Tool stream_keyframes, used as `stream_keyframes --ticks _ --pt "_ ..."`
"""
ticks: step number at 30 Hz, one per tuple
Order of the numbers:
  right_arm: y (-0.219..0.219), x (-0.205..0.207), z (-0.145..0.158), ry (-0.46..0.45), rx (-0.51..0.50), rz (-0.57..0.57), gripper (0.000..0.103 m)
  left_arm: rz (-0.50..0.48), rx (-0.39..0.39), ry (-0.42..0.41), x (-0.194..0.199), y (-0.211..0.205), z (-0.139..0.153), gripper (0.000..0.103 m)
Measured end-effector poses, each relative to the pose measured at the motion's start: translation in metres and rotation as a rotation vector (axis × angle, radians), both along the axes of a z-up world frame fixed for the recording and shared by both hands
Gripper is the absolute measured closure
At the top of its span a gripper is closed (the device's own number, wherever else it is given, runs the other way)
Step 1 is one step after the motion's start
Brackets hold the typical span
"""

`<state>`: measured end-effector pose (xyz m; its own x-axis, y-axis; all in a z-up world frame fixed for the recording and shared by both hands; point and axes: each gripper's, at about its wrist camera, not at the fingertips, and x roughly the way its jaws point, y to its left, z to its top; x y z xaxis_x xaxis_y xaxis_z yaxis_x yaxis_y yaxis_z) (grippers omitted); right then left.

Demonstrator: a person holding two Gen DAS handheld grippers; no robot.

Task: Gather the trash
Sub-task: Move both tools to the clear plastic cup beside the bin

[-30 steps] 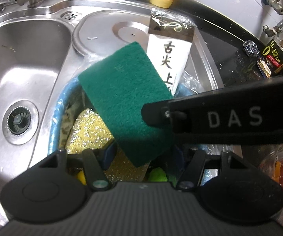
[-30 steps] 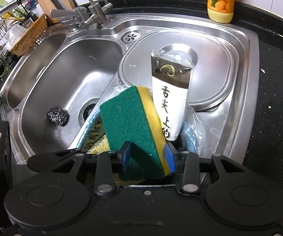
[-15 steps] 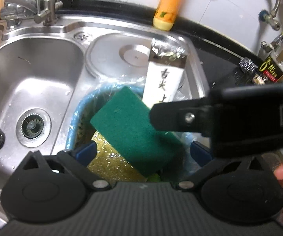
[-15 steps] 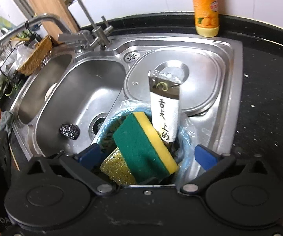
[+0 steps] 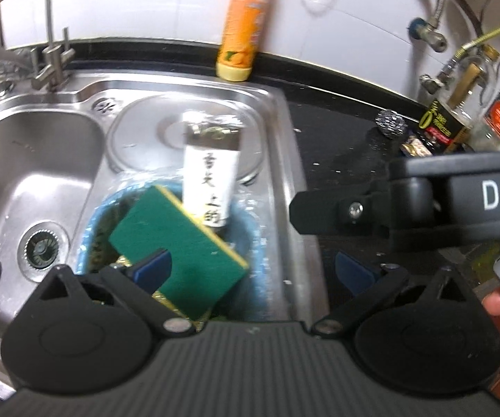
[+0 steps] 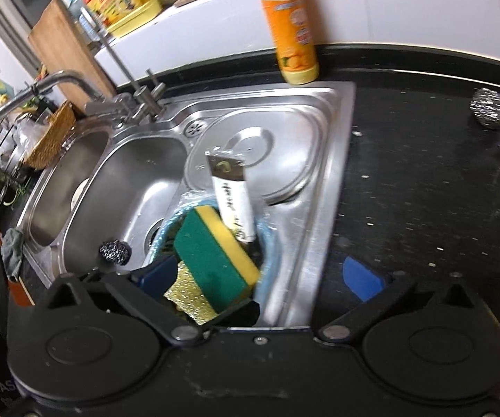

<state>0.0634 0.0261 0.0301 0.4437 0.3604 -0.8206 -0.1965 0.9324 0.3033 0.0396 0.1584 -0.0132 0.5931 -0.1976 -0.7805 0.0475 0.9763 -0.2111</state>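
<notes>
Your steel sink (image 6: 138, 180) fills the left and centre of both frames, with the blue bin (image 5: 250, 229) at lower centre holding the green-and-yellow sponge (image 5: 177, 246) and a white wrapper (image 5: 211, 180) standing upright behind it. Your left gripper (image 5: 253, 271) and right gripper (image 6: 260, 278) both hang wide apart above the bin, gripping nothing.

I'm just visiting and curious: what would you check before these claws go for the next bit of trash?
1. Left claw empty and open: ok.
2. Right claw empty and open: ok.
3. Sponge lying in the blue bin, not gripped: ok.
4. White wrapper fully inside bin: not ok, it sticks out over the rim.
5. Steel scrubber out of the sink basin: not ok.
6. Room left in bin: cannot tell.
</notes>
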Motion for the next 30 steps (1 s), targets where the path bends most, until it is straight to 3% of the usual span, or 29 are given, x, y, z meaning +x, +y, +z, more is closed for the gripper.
stream_keyframes --ticks 9,19,24,30 --pt "-0.056 -0.010 0.007 0.036 -0.012 -0.094 0.000 -0.065 0.019 -0.021 0.003 -0.046 0.010 0.000" --pt "-0.125 -0.025 0.015 -0.036 -0.040 -0.259 0.000 -0.116 0.074 -0.043 0.012 -0.098 0.017 0.000" --pt "-0.157 -0.033 0.014 -0.084 0.036 -0.271 0.000 -0.140 0.100 -0.035 0.017 -0.122 0.015 0.000" --pt "-0.174 -0.036 0.007 -0.112 -0.017 -0.172 0.000 -0.174 0.129 -0.022 0.016 -0.143 0.007 0.000"
